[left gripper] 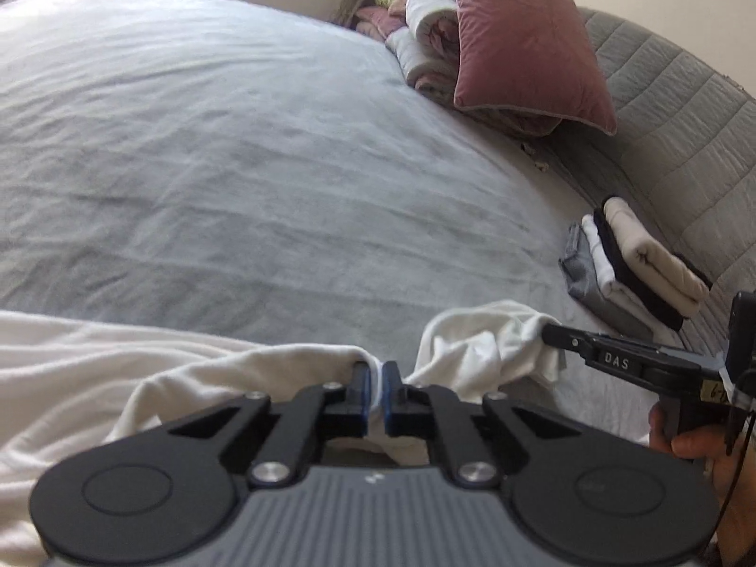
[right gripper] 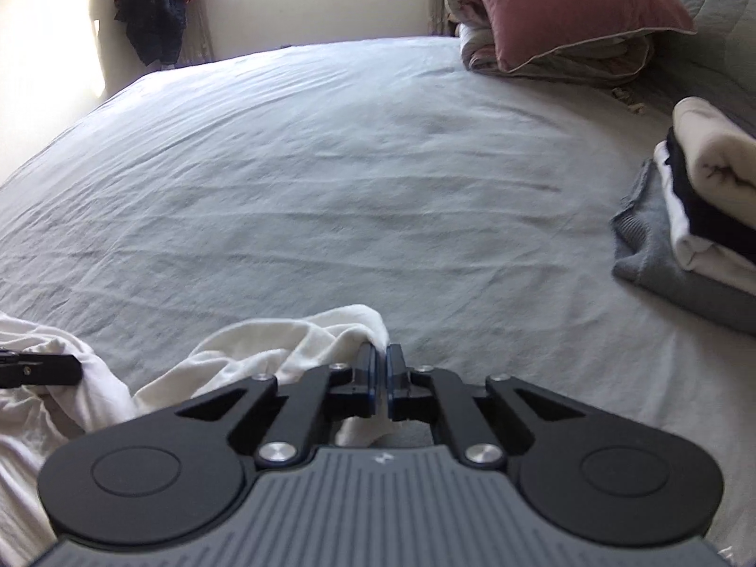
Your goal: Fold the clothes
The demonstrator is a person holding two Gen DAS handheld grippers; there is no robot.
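Closest to each camera is the black and grey body of its own gripper, and both are clamped on the same white garment (left gripper: 141,368). Between the fingertips of the left gripper (left gripper: 374,380) a thin fold of the white cloth is pinched, the blue pads almost meeting with only fabric between them. From there the garment spreads back and away to the left of that gripper in a wide cream-white sheet over the bed, and a rumpled bunch of it runs off to the right, where the right gripper (left gripper: 550,333) comes in from the side with a hand (left gripper: 694,449) on its handle. Seen from its own camera, the right gripper (right gripper: 381,368) has its pads drawn together on another edge of the cloth, which bunches up just to the left of its fingers and hangs a little below them. Further left in that view the tip of the left gripper shows against more of the white fabric. Ahead of both grippers stretches the pale grey-blue bed sheet (left gripper: 236,141), lightly creased. Off to the right of the right gripper sits a stack of folded clothes (right gripper: 699,217), grey at the bottom, then white, black and cream on top. Far ahead and to the right, a dusty pink pillow (left gripper: 524,42) leans on rolled bedding beside a grey quilted headboard (left gripper: 685,108). Dark clothing (right gripper: 158,4) hangs near a window at the far left.
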